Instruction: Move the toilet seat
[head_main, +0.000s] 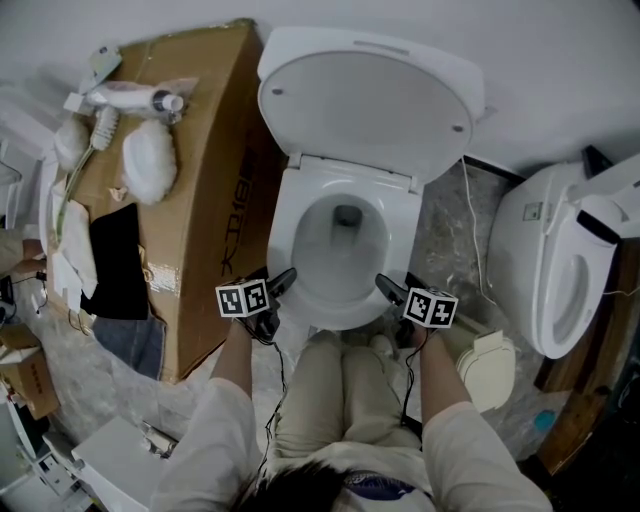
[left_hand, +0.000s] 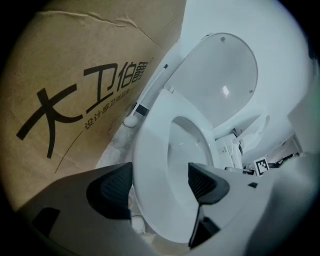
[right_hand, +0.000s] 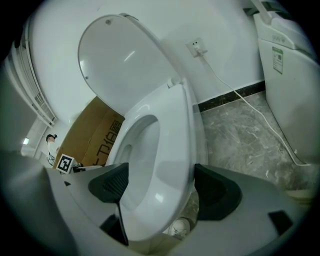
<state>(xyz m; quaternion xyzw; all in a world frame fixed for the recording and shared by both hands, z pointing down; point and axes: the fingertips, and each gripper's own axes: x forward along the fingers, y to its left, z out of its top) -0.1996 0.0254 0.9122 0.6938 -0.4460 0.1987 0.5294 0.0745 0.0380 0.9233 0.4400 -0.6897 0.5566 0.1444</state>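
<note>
Toilet seat (head_main: 288, 232): flat on bowl (head_main: 345, 250), lid (head_main: 365, 105) upright beyond. Front rim between jaws of left claw (head_main: 283, 280) and right claw (head_main: 388, 287); both gape, unclamped. Paired placement likely for even lift.

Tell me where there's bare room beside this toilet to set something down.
Right of the toilet, the stone floor up to the second toilet is bare, save a white cord. The box top is bare near the toilet; its far left end is crowded with a bottle and other bits.
</note>
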